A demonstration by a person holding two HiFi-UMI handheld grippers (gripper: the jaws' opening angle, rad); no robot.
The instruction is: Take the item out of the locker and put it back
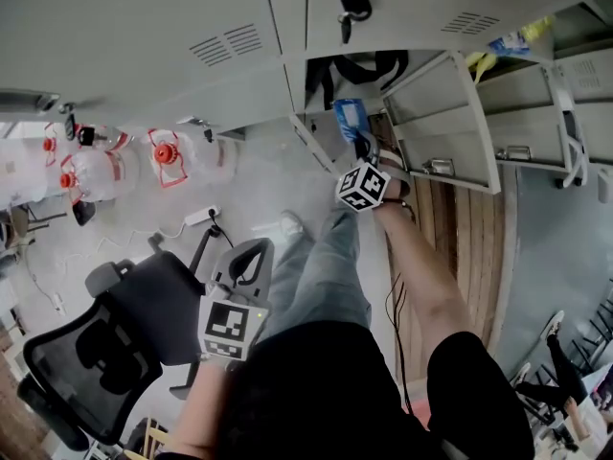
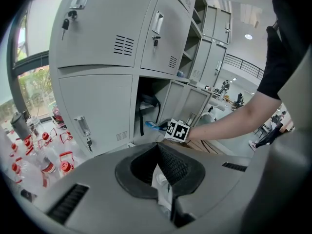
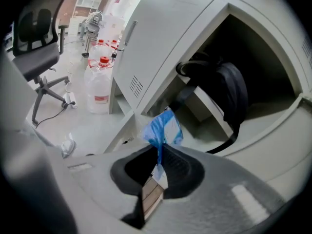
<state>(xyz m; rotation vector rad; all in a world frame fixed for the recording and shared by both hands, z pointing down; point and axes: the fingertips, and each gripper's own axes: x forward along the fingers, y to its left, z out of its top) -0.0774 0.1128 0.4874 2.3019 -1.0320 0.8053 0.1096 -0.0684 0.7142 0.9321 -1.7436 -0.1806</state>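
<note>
A blue and white plastic packet [image 1: 350, 118] hangs from my right gripper [image 1: 362, 148], which is shut on its lower edge. In the right gripper view the packet [image 3: 163, 128] sticks up from between the right gripper's [image 3: 158, 162] jaws, just in front of the open locker [image 3: 253, 57]. A black bag [image 3: 229, 94] with straps sits inside on the shelf. The left gripper view shows the packet [image 2: 152, 126] at the locker mouth. My left gripper [image 1: 244, 254] stays low beside the chair, and in its own view the left gripper [image 2: 163, 179] looks shut with nothing held.
The locker door [image 1: 445, 127] swings out to the right. Large water bottles [image 1: 168, 156] with red caps stand on the floor at the left. A black office chair [image 1: 105, 343] is beside my left hand. A power strip [image 1: 201, 216] lies on the floor.
</note>
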